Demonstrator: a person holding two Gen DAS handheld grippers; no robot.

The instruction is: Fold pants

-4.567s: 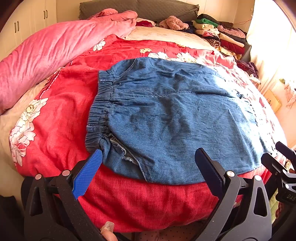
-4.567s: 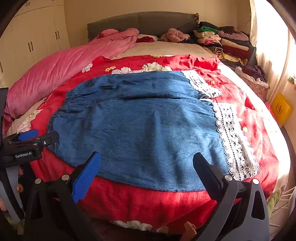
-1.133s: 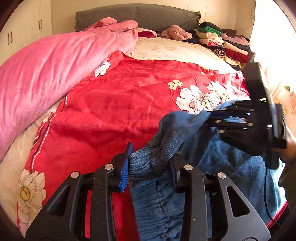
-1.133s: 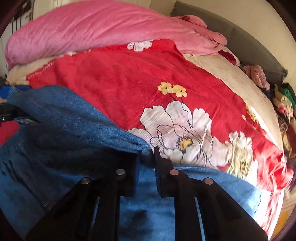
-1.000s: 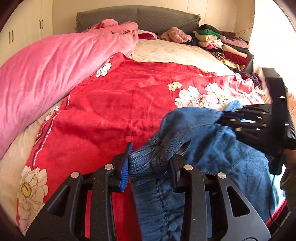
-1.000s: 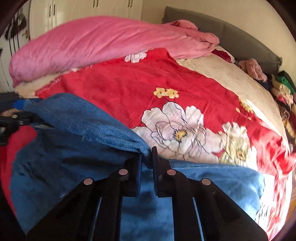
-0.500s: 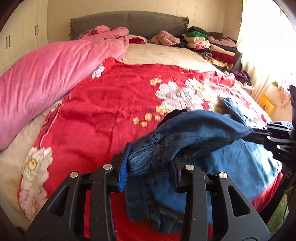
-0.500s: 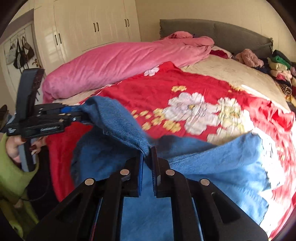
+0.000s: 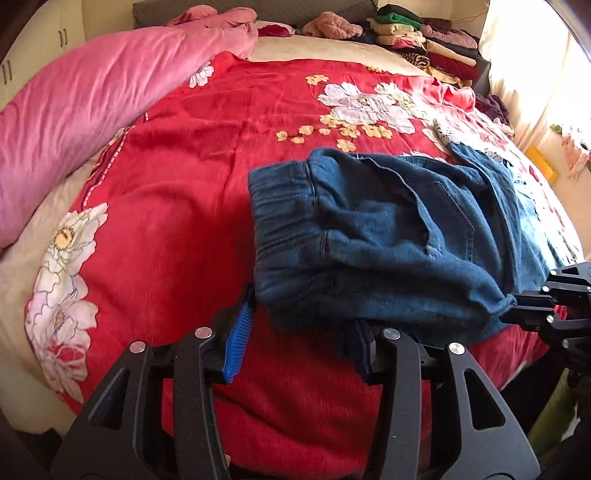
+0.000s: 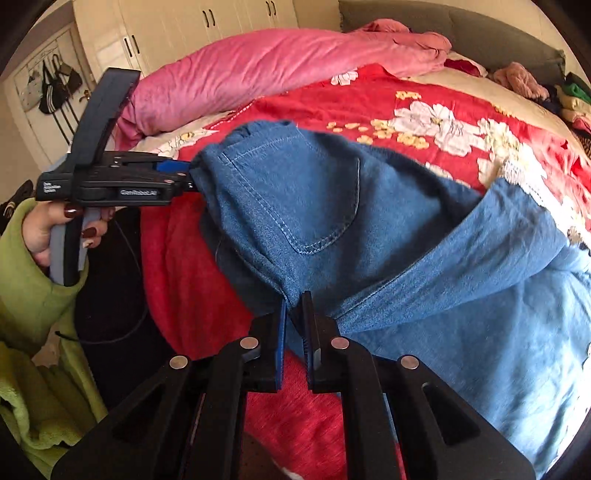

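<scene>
Blue denim pants point(image 9: 373, 236) with an elastic waistband and a back pocket are folded over themselves near the front edge of the bed. My left gripper point(image 9: 299, 332) is shut on the bunched waistband corner; it shows at the left of the right wrist view point(image 10: 186, 177). My right gripper point(image 10: 293, 306) is shut on the other corner of the doubled denim point(image 10: 332, 206); it shows at the right edge of the left wrist view point(image 9: 517, 306). The waistband end is held between the two grippers, above the red blanket. A lace hem point(image 10: 524, 173) lies farther right.
The bed carries a red floral blanket point(image 9: 184, 177) and a rolled pink quilt point(image 9: 92, 92) along the left side. Stacked folded clothes point(image 9: 417, 37) sit by the grey headboard. White wardrobes point(image 10: 184, 26) stand to the left. A curtain point(image 9: 535, 74) hangs at the right.
Both grippers have pulled the waistband end back toward the front edge of the bed, laying the far half over the near half. Both grips have stayed shut.
</scene>
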